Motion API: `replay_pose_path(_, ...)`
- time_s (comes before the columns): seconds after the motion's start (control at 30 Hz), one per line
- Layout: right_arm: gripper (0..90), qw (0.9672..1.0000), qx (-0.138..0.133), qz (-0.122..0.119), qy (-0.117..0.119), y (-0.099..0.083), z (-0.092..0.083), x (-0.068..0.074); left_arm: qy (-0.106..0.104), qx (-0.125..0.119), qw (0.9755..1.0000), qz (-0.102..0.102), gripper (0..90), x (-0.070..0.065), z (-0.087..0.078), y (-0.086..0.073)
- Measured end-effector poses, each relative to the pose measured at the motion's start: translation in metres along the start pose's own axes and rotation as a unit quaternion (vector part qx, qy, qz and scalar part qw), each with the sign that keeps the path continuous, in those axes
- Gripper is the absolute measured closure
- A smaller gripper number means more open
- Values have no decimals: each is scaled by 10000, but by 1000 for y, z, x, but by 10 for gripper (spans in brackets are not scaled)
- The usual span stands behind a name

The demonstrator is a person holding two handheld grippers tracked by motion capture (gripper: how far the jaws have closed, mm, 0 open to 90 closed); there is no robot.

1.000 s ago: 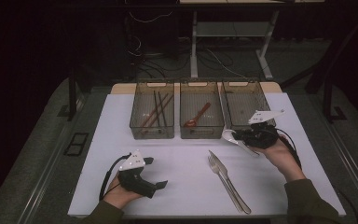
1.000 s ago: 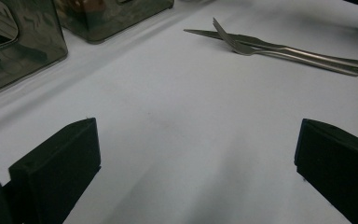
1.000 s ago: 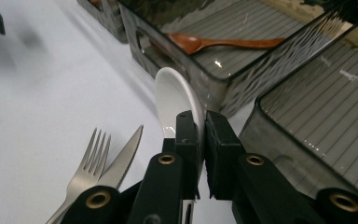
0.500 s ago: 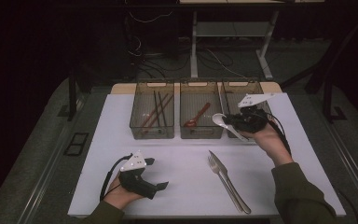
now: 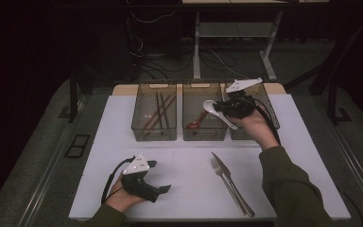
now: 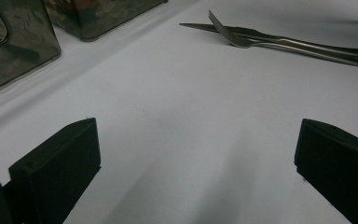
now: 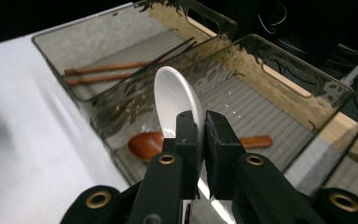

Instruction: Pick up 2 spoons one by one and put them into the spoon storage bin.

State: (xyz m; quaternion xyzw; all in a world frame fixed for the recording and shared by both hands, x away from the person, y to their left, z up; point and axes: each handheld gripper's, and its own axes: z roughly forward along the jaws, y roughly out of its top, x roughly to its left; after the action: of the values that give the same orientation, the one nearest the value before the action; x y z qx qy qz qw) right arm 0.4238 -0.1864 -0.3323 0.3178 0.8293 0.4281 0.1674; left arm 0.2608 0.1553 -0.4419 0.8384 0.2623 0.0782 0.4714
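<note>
Over middle bin (image 5: 204,134), claw (image 5: 216,109) gripping spoon (image 5: 211,107)

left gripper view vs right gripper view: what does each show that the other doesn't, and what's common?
Left gripper view alone: the left gripper with its jaws wide open over bare mat, and a fork and knife lying side by side.

Right gripper view alone: the right gripper shut on a white spoon, above the middle bin that holds a wooden spoon; chopsticks lie in the next bin.

Both: the white mat and smoky clear bins.
</note>
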Motion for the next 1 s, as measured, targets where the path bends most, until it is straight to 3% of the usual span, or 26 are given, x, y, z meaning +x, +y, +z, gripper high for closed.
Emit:
replay_pose_path(0.23, 837, 9999, -46, 122, 22, 7, 23, -7, -15, -12, 10000, 0, 0, -1, 0, 0)
replay_pose_path(0.53, 836, 9995, 288, 162, -30, 3, 54, -6, -18, -5, 10000, 42, 0, -1, -1, 0)
replay_pose_path(0.93, 827, 9965, 817, 149, 15, -7, 71, -2, -29, -3, 10000, 60, 0, -2, 0, 0)
replay_pose_path(1.0, 789, 9961, 867, 167, 63, -9, 71, 0, -29, -7, 10000, 34, 0, -2, 0, 0)
